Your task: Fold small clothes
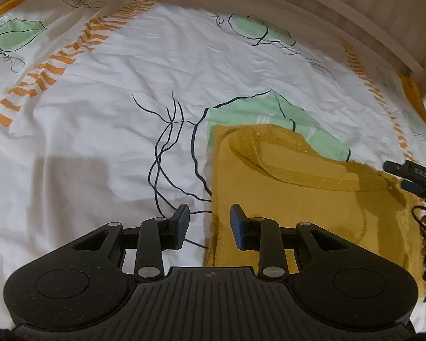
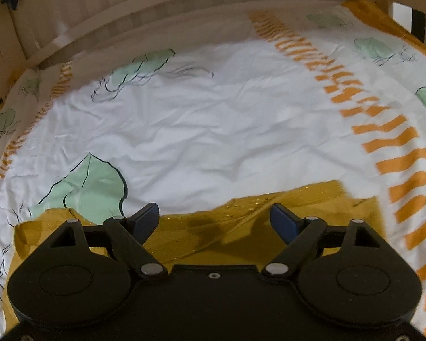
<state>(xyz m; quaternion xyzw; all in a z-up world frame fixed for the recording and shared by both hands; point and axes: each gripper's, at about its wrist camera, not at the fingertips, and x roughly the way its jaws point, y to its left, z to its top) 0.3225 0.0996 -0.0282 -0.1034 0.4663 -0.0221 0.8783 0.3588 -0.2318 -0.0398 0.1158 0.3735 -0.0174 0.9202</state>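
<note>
on the bed's printed sheet (image 1: 105,130) the mustard garment (image 1: 284,176) lies flat. your left tongs (image 1: 210,226) straddle its left edge, partly open, gripping nothing; your right tongs (image 2: 214,221) hover wide and empty. pinch matching edges evenly before folding.

1. Soft, even indoor light; the white bedsheet (image 1: 105,119) is bright without glare.
2. Dull shadows fall on the yellow garment (image 2: 213,236).
3. Fisheye bending curves the wooden bed frame (image 2: 184,2).
4. The right wrist view's right edge is motion-blurred.
</note>
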